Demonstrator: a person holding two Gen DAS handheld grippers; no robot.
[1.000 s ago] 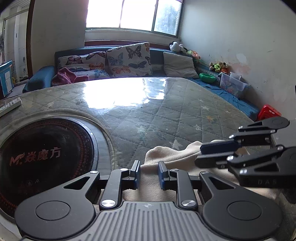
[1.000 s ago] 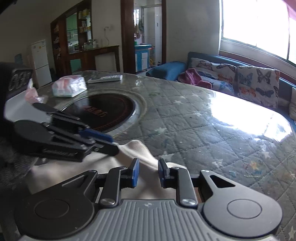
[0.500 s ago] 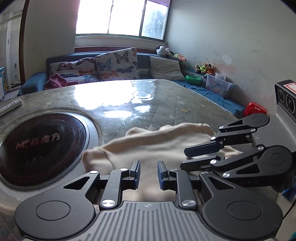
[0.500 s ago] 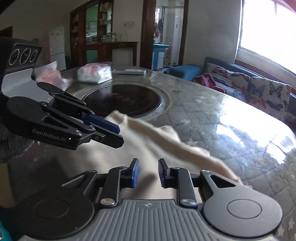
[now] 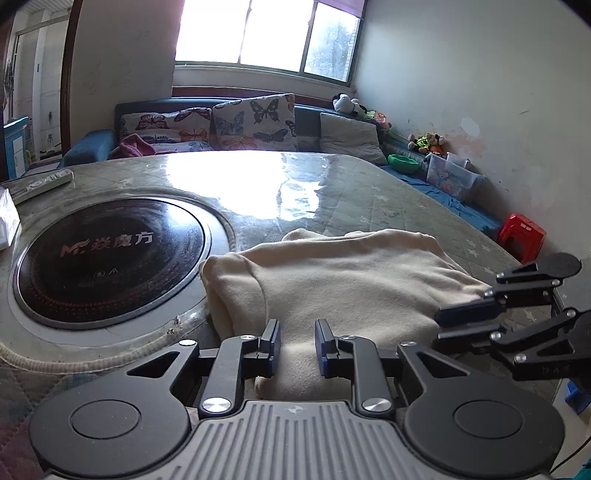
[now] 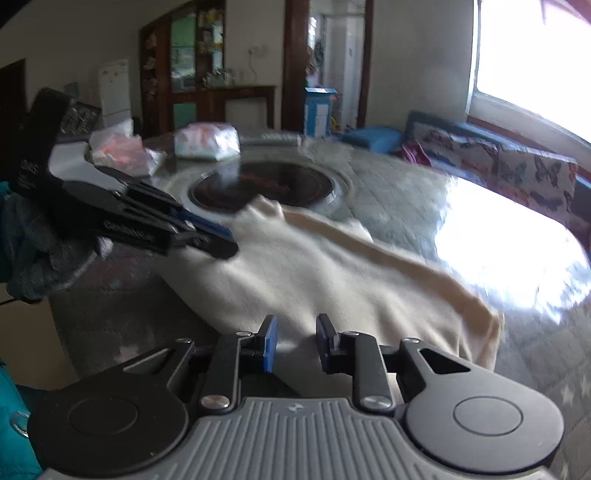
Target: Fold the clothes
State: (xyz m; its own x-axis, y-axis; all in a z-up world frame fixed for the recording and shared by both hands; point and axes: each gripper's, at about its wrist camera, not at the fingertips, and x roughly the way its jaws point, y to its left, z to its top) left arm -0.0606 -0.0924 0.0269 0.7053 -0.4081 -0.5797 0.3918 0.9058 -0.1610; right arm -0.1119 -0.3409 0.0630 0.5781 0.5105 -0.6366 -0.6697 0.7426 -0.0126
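Daylight pours through the window (image 5: 266,35), blown out white, and throws hard glare across the glossy worktop (image 5: 236,184). The left wrist view is sharp. The right wrist view is smeared with blur, and both bend and darken at their fisheye edges.

Bright daylight pours through a wide window (image 5: 266,35) in the far wall, glaring off the quilted table (image 5: 332,192). Beneath it runs a blue sofa (image 5: 92,144) with butterfly cushions (image 5: 255,122). The right wall (image 5: 480,81) is pale and scuffed; a red stool (image 5: 522,236) stands by it
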